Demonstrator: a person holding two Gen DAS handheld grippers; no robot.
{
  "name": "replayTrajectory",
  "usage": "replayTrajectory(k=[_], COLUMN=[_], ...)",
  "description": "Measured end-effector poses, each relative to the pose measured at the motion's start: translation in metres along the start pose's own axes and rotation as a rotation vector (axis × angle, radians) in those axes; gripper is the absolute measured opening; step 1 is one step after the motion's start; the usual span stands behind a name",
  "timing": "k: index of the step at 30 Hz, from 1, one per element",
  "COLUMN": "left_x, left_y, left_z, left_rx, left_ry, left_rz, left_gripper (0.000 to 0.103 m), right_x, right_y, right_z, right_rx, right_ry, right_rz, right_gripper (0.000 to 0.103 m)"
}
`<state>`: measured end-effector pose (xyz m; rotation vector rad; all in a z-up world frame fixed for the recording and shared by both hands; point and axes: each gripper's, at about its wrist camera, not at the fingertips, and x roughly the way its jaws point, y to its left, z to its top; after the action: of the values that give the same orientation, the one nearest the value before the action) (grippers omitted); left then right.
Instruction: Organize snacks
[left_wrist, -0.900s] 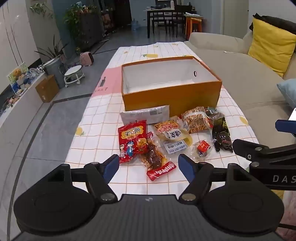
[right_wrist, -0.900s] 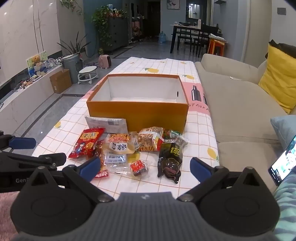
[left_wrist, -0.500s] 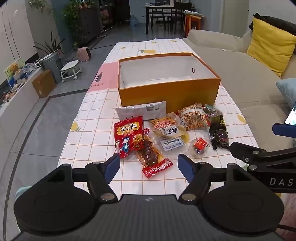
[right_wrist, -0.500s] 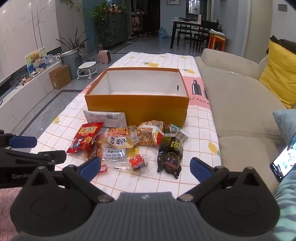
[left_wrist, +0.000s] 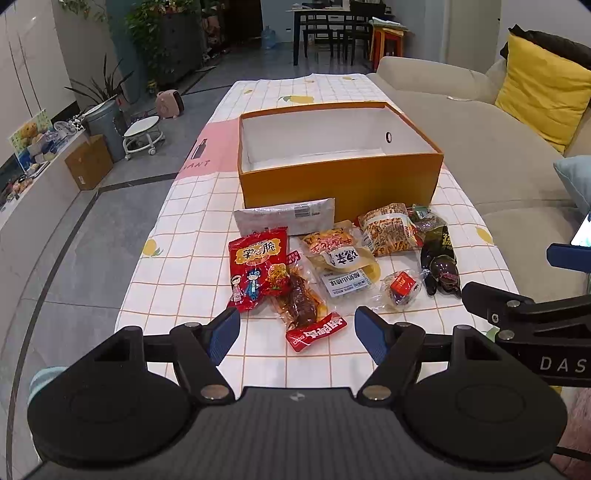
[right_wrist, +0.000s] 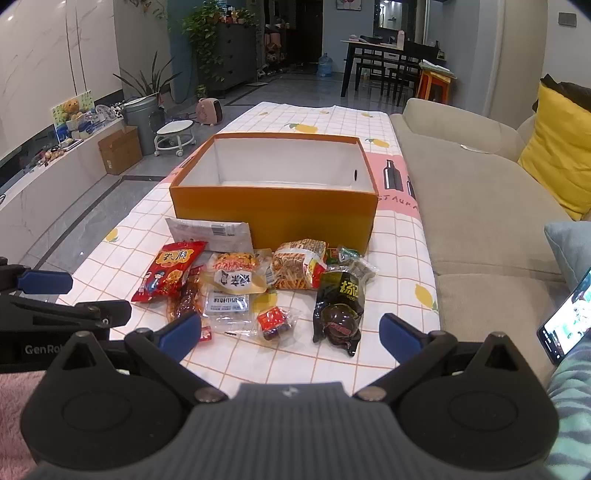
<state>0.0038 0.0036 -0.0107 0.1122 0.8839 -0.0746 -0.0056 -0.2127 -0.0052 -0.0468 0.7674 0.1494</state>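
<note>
Both grippers are hovering with jaws apart, empty; the meat stick packet (left_wrist: 301, 301) is lying at twelve o'clock of the left gripper (left_wrist: 297, 328), probably nearer it.

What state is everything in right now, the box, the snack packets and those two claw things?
Orange box: open, no lid, nothing visible inside.
Snack packets: sealed, lying loose on the tablecloth in front of the box, some overlapping.
Grey packet: lying against the box's front wall.
Left gripper: open, holding nothing, above the table.
Right gripper: open wide, holding nothing.
Phone: screen lit.
</note>
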Motion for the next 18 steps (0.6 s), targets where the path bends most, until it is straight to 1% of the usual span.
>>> replayTrajectory(k=[18], left_x=[0.0], left_y=[0.0012], left_z=[-0.0003], left_rx=[0.003], left_ry=[0.004], left_rz=[0.002], left_gripper=[0.084], right_x=[0.0004], right_y=[0.0006], right_z=[-0.0001], right_rx=[0.0], right_ry=[0.001], right_rz=[0.0], right_gripper=[0.099])
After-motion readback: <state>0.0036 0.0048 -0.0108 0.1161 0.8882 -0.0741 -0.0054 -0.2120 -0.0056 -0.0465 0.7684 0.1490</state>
